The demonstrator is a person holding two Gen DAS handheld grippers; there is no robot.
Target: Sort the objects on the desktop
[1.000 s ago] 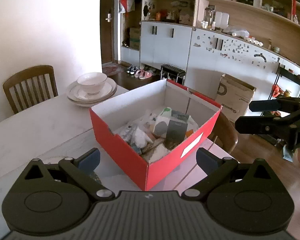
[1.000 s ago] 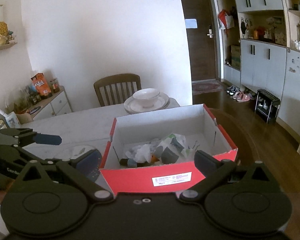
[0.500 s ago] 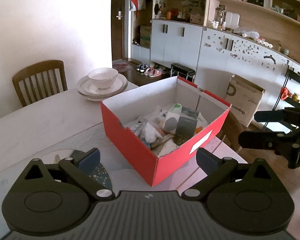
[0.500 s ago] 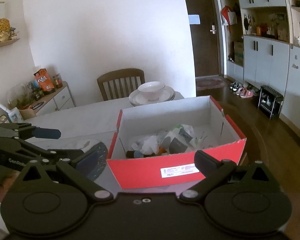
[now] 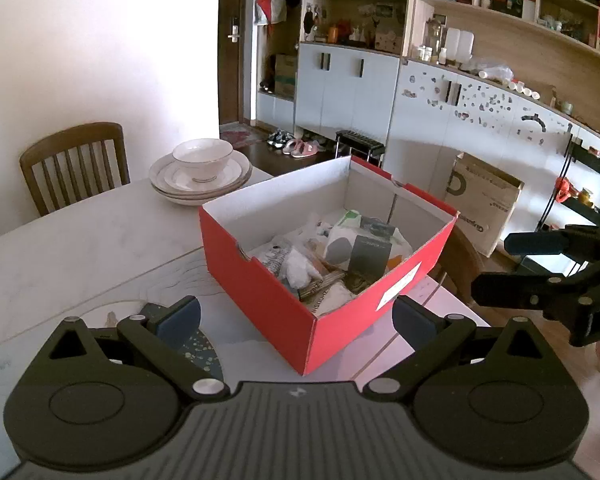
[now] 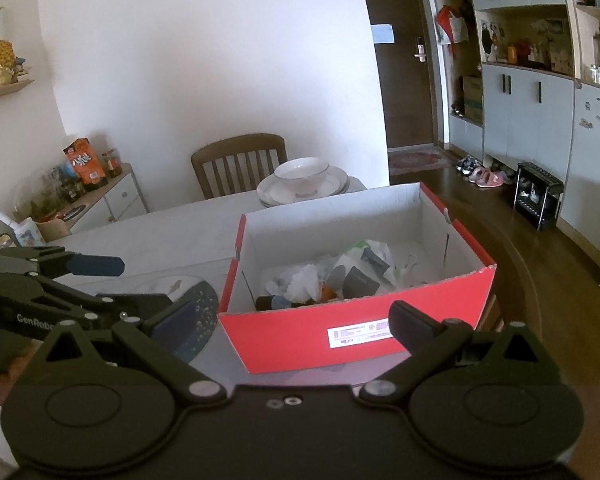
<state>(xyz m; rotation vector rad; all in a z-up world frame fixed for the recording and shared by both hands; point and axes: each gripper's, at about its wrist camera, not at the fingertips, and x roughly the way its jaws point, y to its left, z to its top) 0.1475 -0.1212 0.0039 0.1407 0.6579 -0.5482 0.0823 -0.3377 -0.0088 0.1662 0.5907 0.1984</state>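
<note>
Both grippers, left (image 5: 296,314) & right (image 6: 292,320), jaws wide w/ nothing held, have backed off slightly from the red cardboard box (image 5: 272,300) of jumbled items on the white table (image 5: 80,248); sorting looks paused or done.

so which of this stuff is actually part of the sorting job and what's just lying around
Part of the job:
red box
jumble inside it: grey carton, crumpled white plastic
left gripper and right gripper, both open and empty

Just lying about:
bowl on stacked plates
wooden chair
dark speckled mat
cardboard box on the floor
</note>
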